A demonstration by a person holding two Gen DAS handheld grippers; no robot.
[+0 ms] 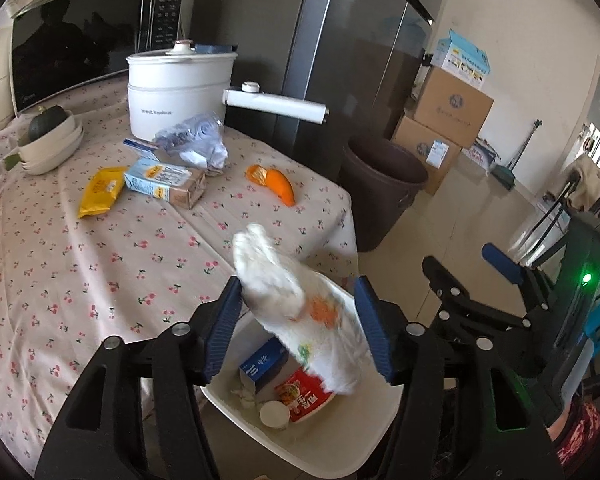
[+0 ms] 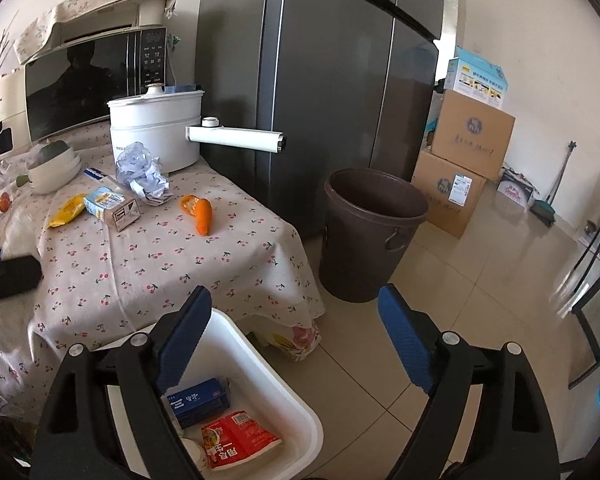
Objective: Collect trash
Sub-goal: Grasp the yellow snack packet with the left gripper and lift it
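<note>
My left gripper (image 1: 298,320) hangs over a white bin (image 1: 340,452) beside the table. A crumpled white bag with orange print (image 1: 296,308) lies between its blue pads. The bag is blurred while the pads are sharp, so the jaws look open around it rather than pressing on it. The bin holds a blue carton (image 1: 262,364), a red packet (image 1: 308,396) and a white cup (image 1: 274,414). My right gripper (image 2: 294,308) stands wide open and empty above the bin's (image 2: 268,364) far rim. On the table lie a yellow packet (image 1: 102,192), a milk carton (image 1: 164,182), crumpled plastic (image 1: 196,140) and an orange wrapper (image 1: 276,184).
A brown bucket (image 2: 372,232) stands on the tiled floor by the grey fridge (image 2: 332,80). A white pot (image 2: 156,136) with a long handle, a microwave (image 2: 92,80) and stacked bowls (image 2: 56,172) sit at the table's back. Cardboard boxes (image 2: 468,152) line the far wall.
</note>
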